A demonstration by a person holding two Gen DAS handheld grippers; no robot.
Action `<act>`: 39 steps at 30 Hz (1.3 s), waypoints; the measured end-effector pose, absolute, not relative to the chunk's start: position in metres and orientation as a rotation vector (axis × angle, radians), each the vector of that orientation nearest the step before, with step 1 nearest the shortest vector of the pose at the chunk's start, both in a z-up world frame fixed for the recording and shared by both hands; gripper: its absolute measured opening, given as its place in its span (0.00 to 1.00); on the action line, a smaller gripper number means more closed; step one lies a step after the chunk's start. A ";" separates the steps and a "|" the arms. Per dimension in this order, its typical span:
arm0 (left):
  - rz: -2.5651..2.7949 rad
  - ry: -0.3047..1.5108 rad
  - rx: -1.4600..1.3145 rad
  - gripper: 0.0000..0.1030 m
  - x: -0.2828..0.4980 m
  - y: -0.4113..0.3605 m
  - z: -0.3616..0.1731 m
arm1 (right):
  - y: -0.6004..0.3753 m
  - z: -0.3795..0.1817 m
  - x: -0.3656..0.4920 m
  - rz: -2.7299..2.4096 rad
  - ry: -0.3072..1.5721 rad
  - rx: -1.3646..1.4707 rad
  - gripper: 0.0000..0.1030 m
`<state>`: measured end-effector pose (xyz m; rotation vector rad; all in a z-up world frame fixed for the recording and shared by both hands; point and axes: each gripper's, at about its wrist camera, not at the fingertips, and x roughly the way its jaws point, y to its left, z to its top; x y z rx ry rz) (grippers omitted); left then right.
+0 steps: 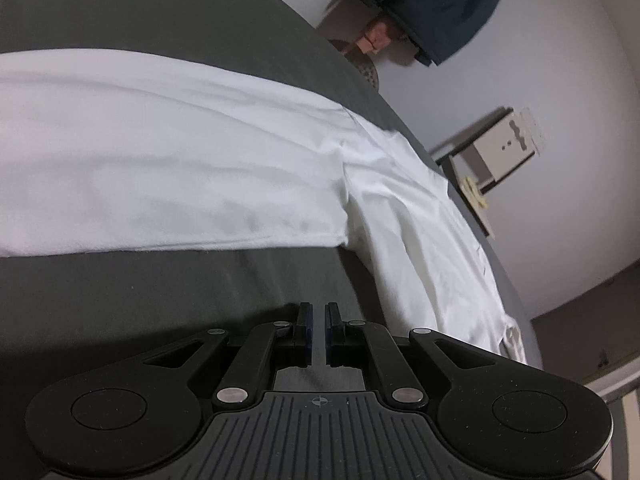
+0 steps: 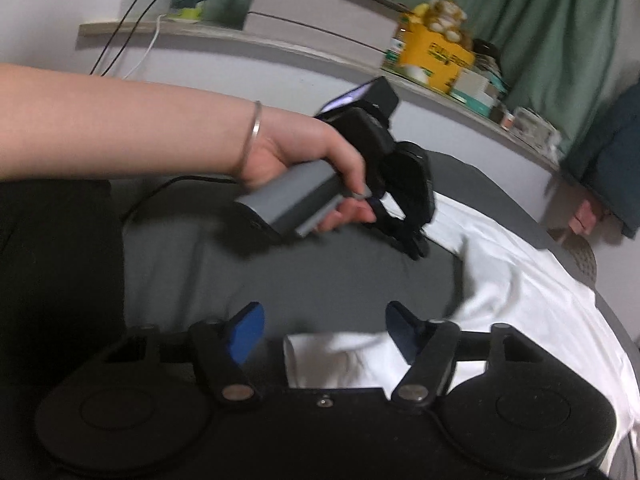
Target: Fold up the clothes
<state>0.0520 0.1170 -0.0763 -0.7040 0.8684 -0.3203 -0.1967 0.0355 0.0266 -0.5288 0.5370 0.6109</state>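
Observation:
A white garment (image 1: pixel 180 152) lies spread on a dark grey bed sheet (image 1: pixel 120 288), with one part folded over at a straight edge. My left gripper (image 1: pixel 319 332) hovers over the bare sheet just short of the garment's near edge, its jaws almost together with nothing between them. In the right wrist view a hand (image 2: pixel 304 160) holds that left gripper (image 2: pixel 416 246) above the sheet beside the white garment (image 2: pixel 520 280). My right gripper (image 2: pixel 324 332) is open, its blue pads (image 2: pixel 248 330) wide apart over a corner of the cloth.
A wall shelf (image 2: pixel 280 40) behind the bed carries books, a can, a yellow box (image 2: pixel 436 60) and small items. Green curtains (image 2: pixel 540 32) and a dark blue hanging garment (image 1: pixel 448 4) are at the far side. A white stand (image 1: pixel 504 148) sits by the bed's edge.

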 end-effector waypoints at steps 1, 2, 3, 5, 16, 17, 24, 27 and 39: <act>-0.318 0.863 -0.712 0.03 0.052 0.119 -0.076 | 0.039 0.025 -0.193 0.615 0.539 -0.531 0.60; -0.312 0.858 -0.720 0.03 0.053 0.121 -0.077 | 0.042 0.024 -0.190 0.620 0.541 -0.533 0.60; -0.308 0.855 -0.731 0.03 0.053 0.123 -0.078 | 0.044 0.021 -0.186 0.618 0.551 -0.528 0.59; -0.292 0.850 -0.773 0.03 0.053 0.129 -0.081 | 0.046 0.016 -0.180 0.599 0.580 -0.522 0.59; -0.300 0.842 -0.870 0.03 0.063 0.125 -0.094 | 0.016 -0.008 -0.176 0.515 0.714 -0.435 0.60; -0.311 0.842 -0.875 0.03 0.063 0.124 -0.095 | 0.016 -0.009 -0.178 0.513 0.718 -0.431 0.60; -0.412 0.844 -0.885 0.03 0.070 0.106 -0.098 | 0.017 -0.005 -0.183 0.525 0.701 -0.416 0.60; -0.421 0.851 -0.870 0.03 0.074 0.098 -0.100 | 0.015 -0.006 -0.181 0.524 0.710 -0.403 0.60; -0.429 0.842 -0.792 0.03 0.082 0.083 -0.103 | 0.009 -0.011 -0.175 0.523 0.750 -0.344 0.64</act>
